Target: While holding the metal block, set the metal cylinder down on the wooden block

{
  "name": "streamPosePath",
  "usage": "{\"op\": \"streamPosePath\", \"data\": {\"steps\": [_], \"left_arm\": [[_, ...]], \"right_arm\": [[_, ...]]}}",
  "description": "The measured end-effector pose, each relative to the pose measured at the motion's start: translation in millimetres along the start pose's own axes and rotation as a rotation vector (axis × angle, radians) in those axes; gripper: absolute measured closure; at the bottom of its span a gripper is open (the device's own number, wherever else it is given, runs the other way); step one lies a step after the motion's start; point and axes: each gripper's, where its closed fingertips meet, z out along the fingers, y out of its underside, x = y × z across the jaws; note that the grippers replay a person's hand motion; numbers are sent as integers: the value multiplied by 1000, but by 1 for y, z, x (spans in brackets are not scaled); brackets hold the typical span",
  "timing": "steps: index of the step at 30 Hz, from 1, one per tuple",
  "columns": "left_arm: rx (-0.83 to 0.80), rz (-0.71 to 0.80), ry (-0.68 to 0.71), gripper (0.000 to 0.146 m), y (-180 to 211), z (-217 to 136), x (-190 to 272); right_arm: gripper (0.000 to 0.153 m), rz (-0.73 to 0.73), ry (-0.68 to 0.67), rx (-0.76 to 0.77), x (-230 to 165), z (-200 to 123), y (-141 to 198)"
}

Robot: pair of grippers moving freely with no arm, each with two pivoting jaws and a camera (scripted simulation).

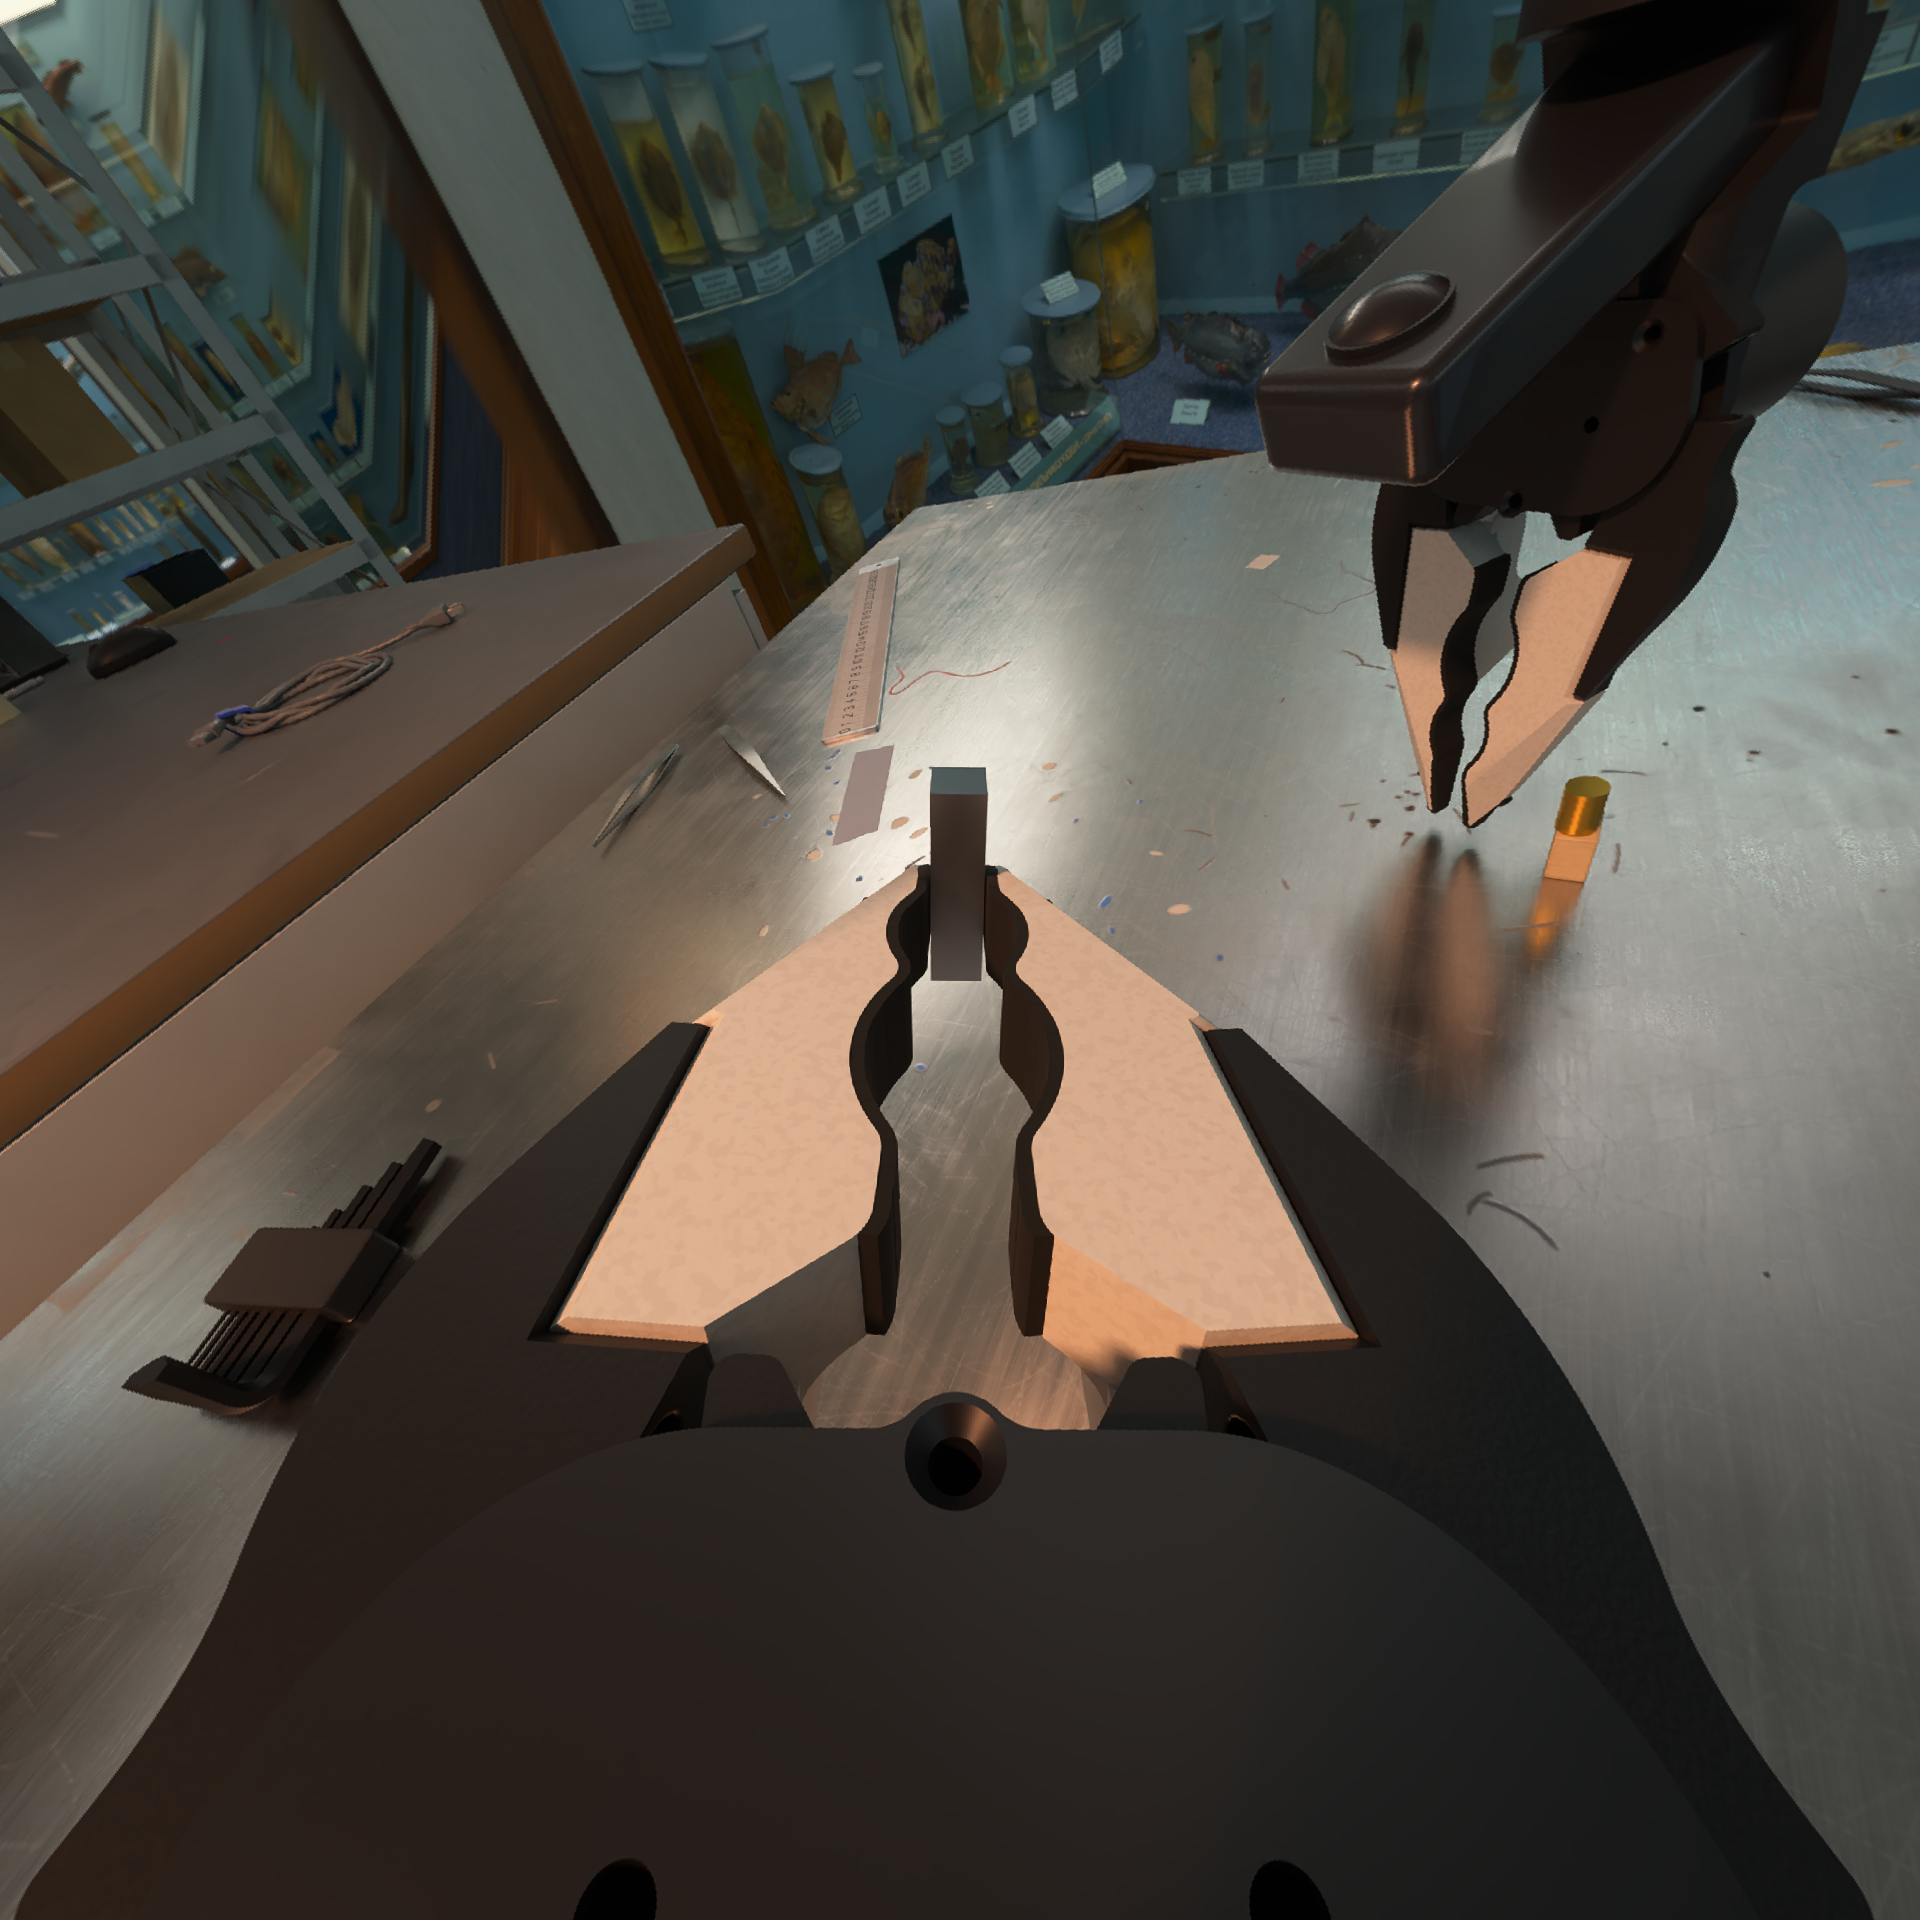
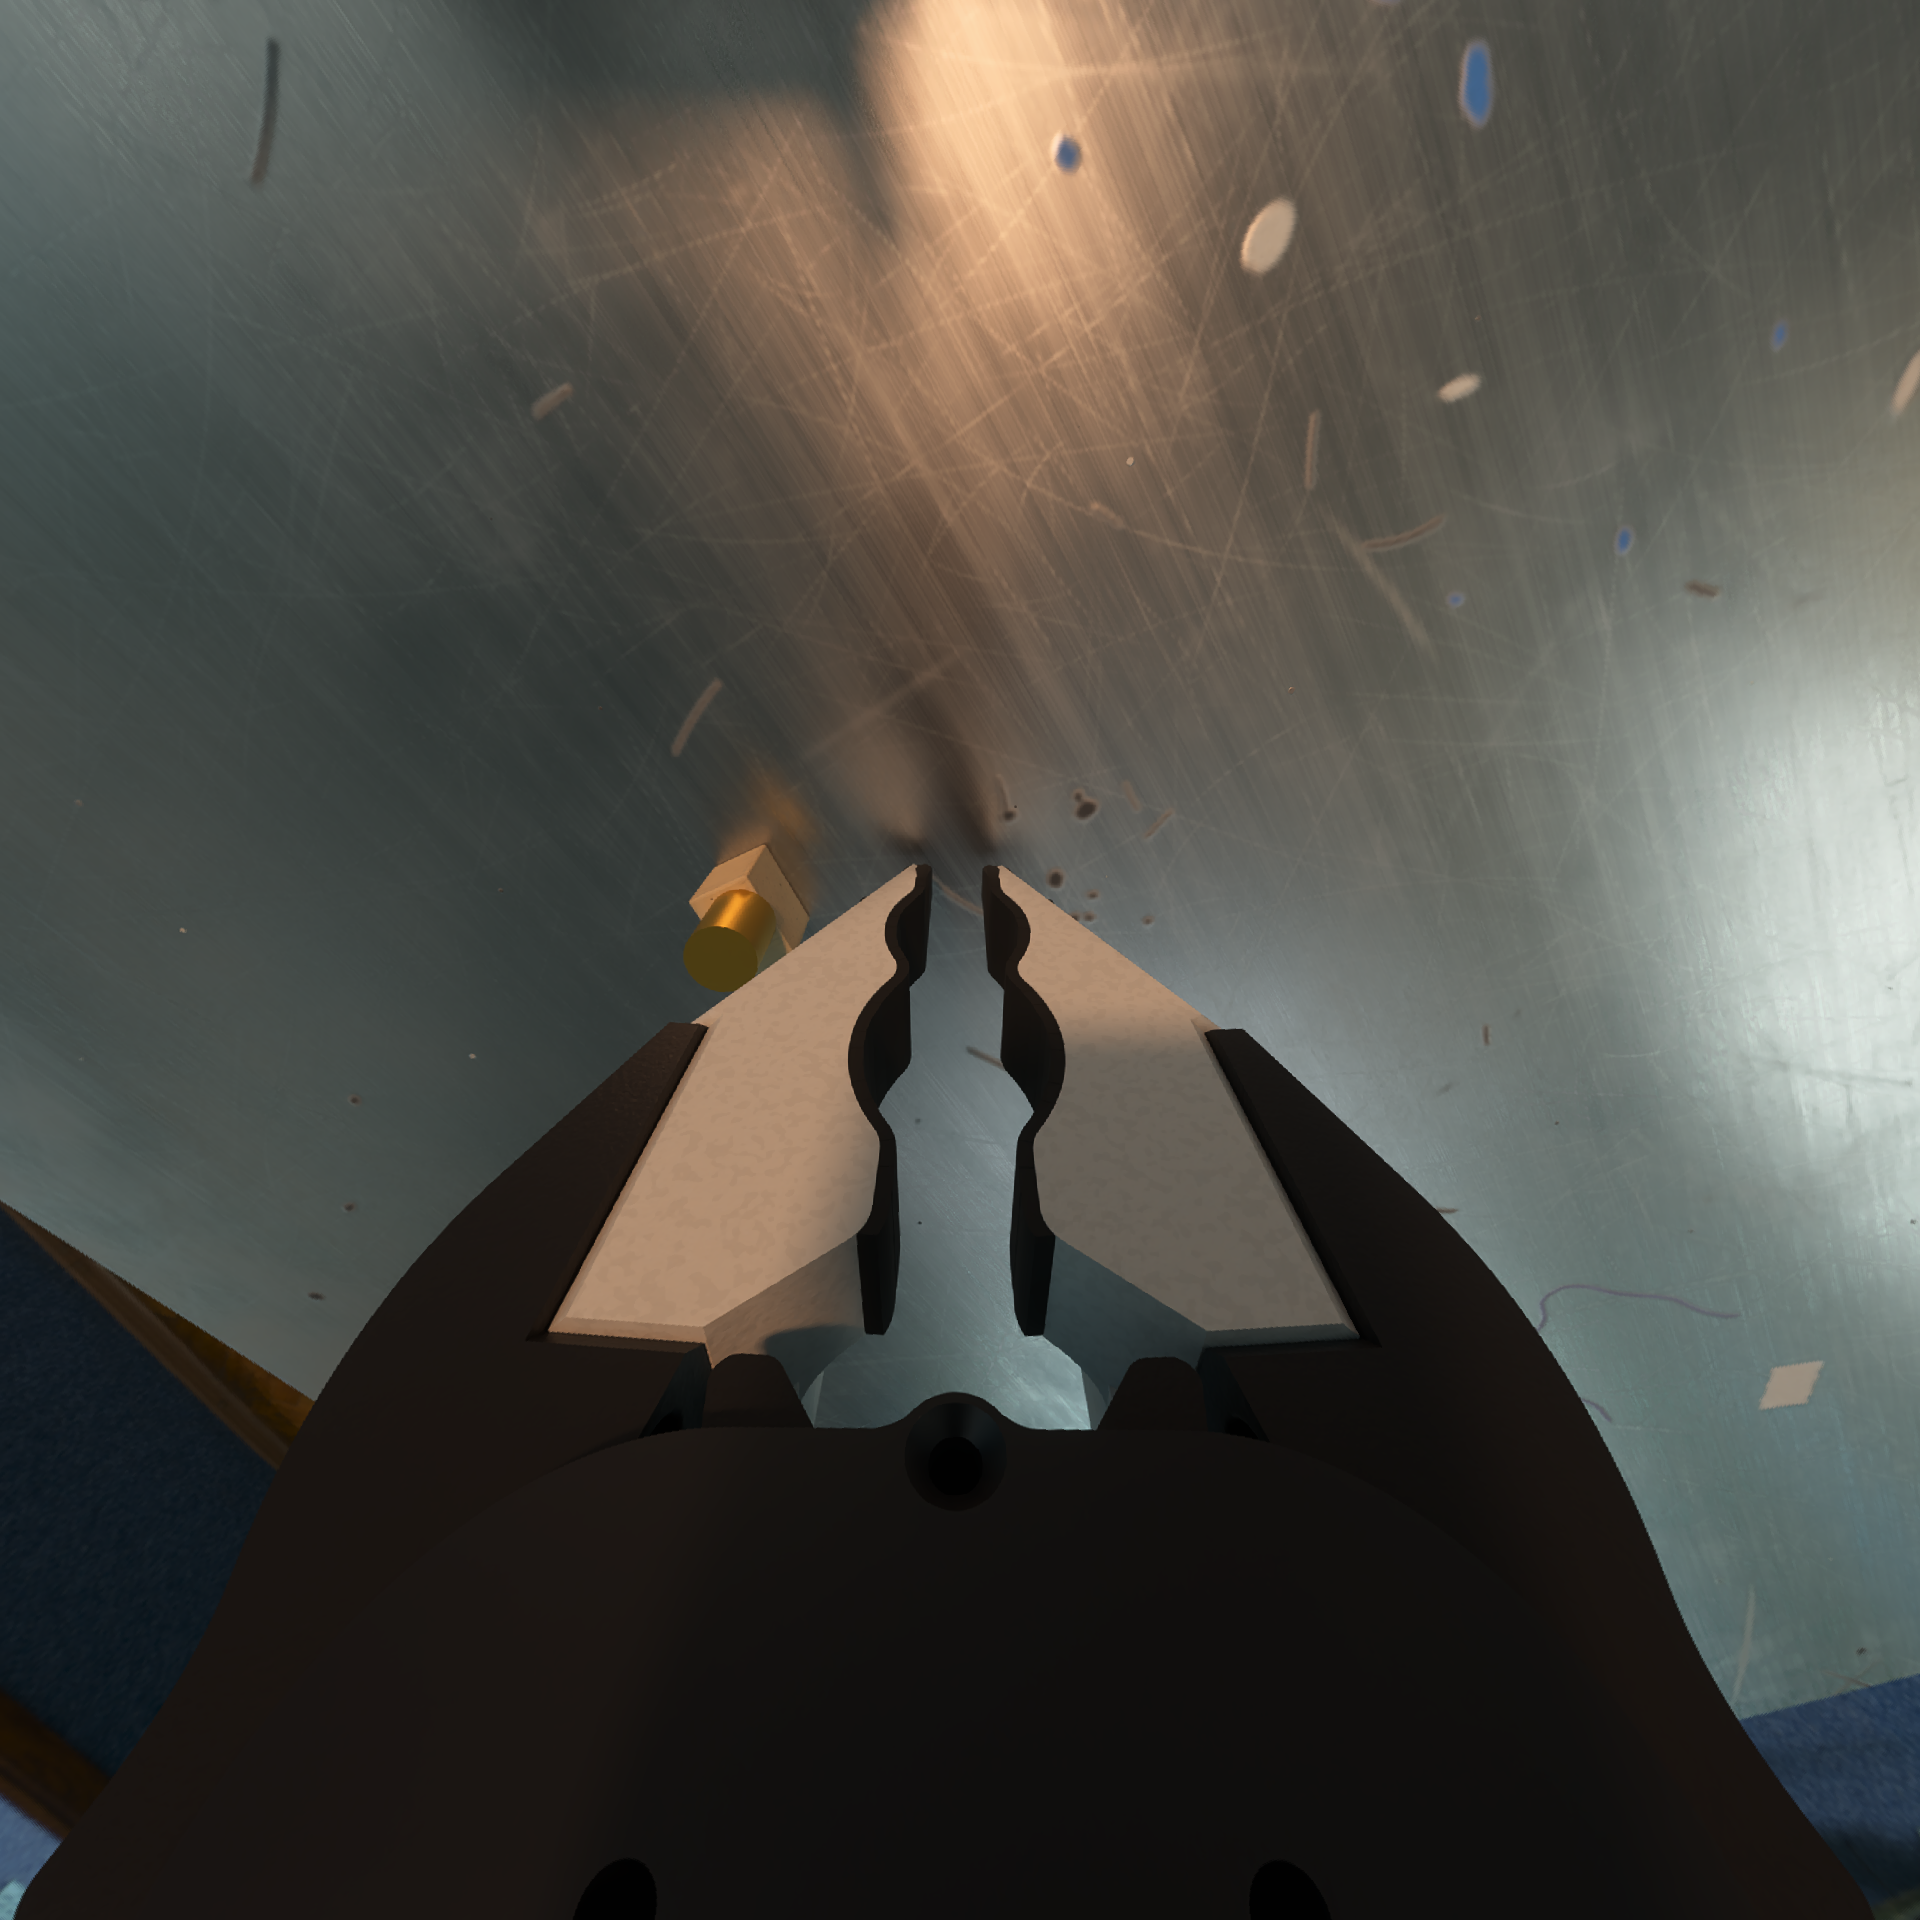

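My left gripper (image 1: 956, 881) is shut on the grey metal block (image 1: 957, 826), which stands upright between its fingertips above the metal table (image 1: 1299, 1091). The gold metal cylinder (image 1: 1583, 805) stands upright on the small pale wooden block (image 1: 1569, 860) at the right. My right gripper (image 1: 1457, 812) points down just left of that stack, apart from it, with its jaws a narrow gap apart and nothing between them. In the right wrist view the cylinder (image 2: 730, 940) and the wooden block (image 2: 756, 864) lie just left of the right gripper (image 2: 954, 878).
A ruler (image 1: 862, 649), a grey strip (image 1: 864, 795) and tweezers (image 1: 636, 795) lie beyond the left gripper. A black hex key set (image 1: 301, 1288) lies at the left. A coiled cable (image 1: 312, 686) rests on the lower side counter.
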Motion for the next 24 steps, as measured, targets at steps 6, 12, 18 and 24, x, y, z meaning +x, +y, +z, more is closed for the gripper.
{"op": "streamPosePath", "data": {"steps": [6,12,18,24], "left_arm": [[-1,-1,0,137,0,0,0],[-3,1,-2,137,1,0,-1],[-7,3,-3,137,2,0,-2],[-12,5,-4,137,3,1,-2]], "right_arm": [[143,-2,8,-6,0,0,0],[144,-10,28,3,0,0,0],[144,-9,53,87,-2,-1,-3],[144,50,105,302,1,-12,-14]]}}
